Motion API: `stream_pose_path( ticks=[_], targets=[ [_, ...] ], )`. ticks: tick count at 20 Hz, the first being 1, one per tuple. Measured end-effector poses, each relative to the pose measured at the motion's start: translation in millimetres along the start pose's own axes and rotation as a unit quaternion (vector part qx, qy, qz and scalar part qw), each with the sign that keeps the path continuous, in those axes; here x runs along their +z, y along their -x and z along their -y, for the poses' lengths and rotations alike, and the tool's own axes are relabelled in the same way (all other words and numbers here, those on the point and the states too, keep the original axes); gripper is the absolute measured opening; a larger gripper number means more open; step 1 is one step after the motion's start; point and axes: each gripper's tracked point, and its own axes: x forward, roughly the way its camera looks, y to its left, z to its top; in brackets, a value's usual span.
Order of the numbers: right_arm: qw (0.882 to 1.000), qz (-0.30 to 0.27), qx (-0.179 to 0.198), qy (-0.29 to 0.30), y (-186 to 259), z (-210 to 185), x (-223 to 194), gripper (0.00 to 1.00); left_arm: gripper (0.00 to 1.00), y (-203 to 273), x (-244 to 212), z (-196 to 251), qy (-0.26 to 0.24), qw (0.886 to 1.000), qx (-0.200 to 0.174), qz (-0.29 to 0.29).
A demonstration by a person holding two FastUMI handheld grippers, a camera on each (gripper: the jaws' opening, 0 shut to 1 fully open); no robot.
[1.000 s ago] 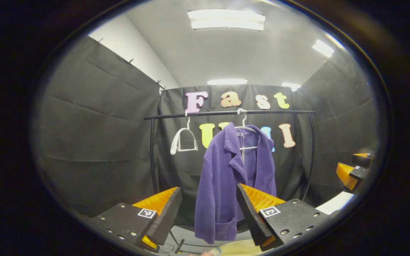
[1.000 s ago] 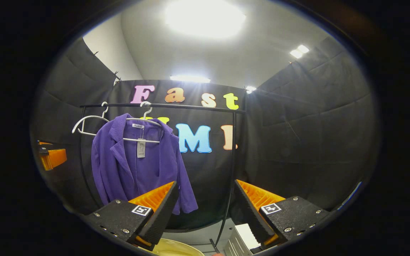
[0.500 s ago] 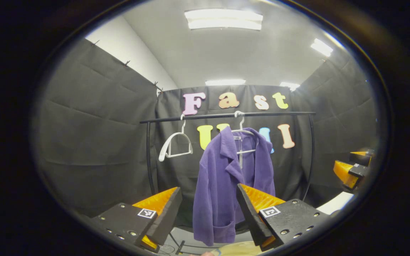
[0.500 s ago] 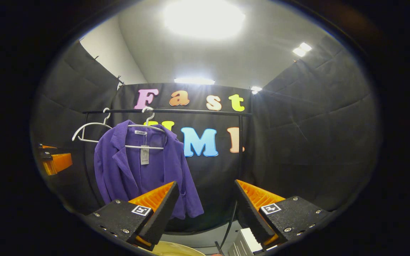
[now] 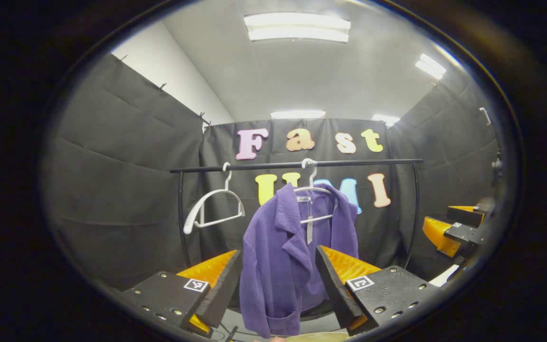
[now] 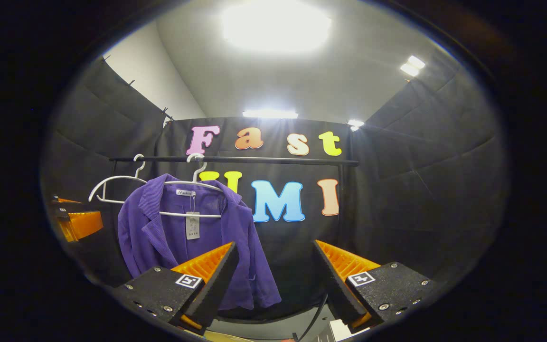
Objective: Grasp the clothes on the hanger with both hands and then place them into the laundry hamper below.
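A purple jacket hangs on a white hanger from a black rail, a paper tag dangling inside its collar. My left gripper is open, short of the jacket, whose lower half shows between its fingers. My right gripper is also open, with the jacket off to its left and the rack's right post beyond its gap. Each gripper appears at the edge of the other's view: the right gripper and the left gripper. A pale yellow hamper rim peeks out below the jacket.
An empty white hanger hangs on the rail left of the jacket. The rack's upright posts stand at both ends of the rail. Black cloth walls close the booth on three sides. A white object lies low near the right post.
The rail and jacket sit lower and slightly larger in both views, so both grippers have risen and neared the rack. Both stay open. The hamper rim has slid nearly out of view.
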Motion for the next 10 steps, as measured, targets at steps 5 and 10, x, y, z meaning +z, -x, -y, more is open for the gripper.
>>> stream_pose_path(
  ticks=[5,10],
  targets=[
    [0.999,-0.001,0.031,-0.018,-38.3,-7.2,0.8,0.93,0.95,-36.4,0.5,15.2,0.011,1.000,0.013,0.002],
    [0.997,-0.008,0.063,-0.048,-80.3,-17.0,-2.6,0.94,0.95,-66.0,-6.3,26.9,0.016,0.999,0.028,-0.011]
  ],
)
